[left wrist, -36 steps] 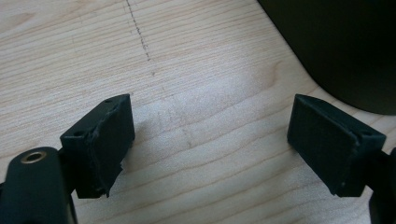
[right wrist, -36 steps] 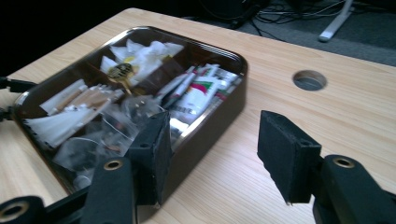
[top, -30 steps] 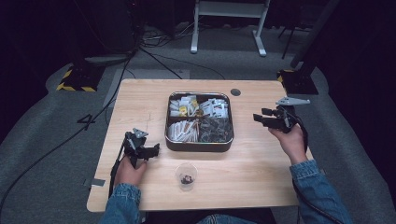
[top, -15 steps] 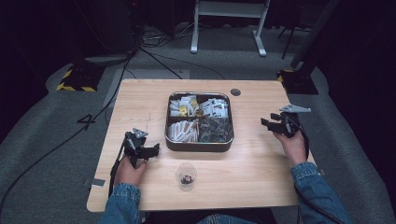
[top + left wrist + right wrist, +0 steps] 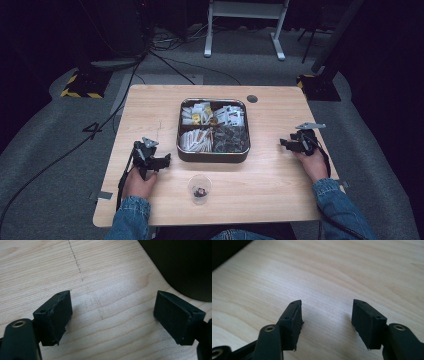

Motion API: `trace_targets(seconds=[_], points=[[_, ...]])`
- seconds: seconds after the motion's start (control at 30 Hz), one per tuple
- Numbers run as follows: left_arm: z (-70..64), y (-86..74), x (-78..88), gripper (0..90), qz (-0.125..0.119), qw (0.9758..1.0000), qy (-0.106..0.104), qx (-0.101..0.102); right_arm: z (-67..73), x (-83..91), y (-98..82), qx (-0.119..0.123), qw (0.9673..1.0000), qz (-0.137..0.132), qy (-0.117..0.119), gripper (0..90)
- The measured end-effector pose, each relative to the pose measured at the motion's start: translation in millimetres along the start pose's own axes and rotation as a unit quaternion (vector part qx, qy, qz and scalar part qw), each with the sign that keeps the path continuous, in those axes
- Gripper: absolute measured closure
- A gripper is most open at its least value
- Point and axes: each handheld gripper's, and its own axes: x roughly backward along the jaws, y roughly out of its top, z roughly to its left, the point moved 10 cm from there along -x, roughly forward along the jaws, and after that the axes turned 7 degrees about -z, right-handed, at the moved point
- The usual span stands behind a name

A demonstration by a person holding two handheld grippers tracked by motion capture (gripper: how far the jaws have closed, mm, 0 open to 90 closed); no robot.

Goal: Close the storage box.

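Note:
A square dark tin [image 5: 213, 156] with four compartments of packets sits mid-table. In front of it stands a small clear plastic cup [image 5: 199, 189] with something dark at its bottom. My left gripper [image 5: 163, 161] rests on the table left of the tin, pointing at it. Its jaws stand open over bare wood [image 5: 112, 317], and the tin's dark wall [image 5: 180, 265] is close ahead on the right. My right gripper [image 5: 284, 144] lies low at the table's right side, pointing left. Its jaws have just been opening and now stand open [image 5: 327, 320] with nothing between them.
The wooden table [image 5: 150, 115] has a round grommet [image 5: 252, 99] behind the tin. Cables and a white stand base [image 5: 245, 30] lie on the grey floor beyond. Yellow-black weighted feet [image 5: 80, 85] sit at the far corners.
The right hand has dropped from above the table down to its surface and drifted toward the front right. The left hand has stayed put.

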Motion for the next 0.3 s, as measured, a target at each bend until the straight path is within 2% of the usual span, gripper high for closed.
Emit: trace_targets(seconds=[0.1, 0.2, 0.3], points=[[1.3, 0.7, -0.5, 16.8, -0.001, 1.0000, 0.002, 0.003, 1.1, -1.1, -3.2, -0.004, 1.0000, -0.008, 0.003, 37.1], [3.5, 1.7, -0.7, 18.1, -0.005, 1.0000, 0.002, 0.007, 0.6, -3.4, -4.5, 0.001, 0.9998, -0.019, 0.004, 25.5], [4.8, 2.2, -0.3, 18.7, -0.007, 0.9998, -0.003, 0.018, 1.7, -3.6, -4.9, 0.001, 0.9998, -0.017, 0.003, 22.9]])
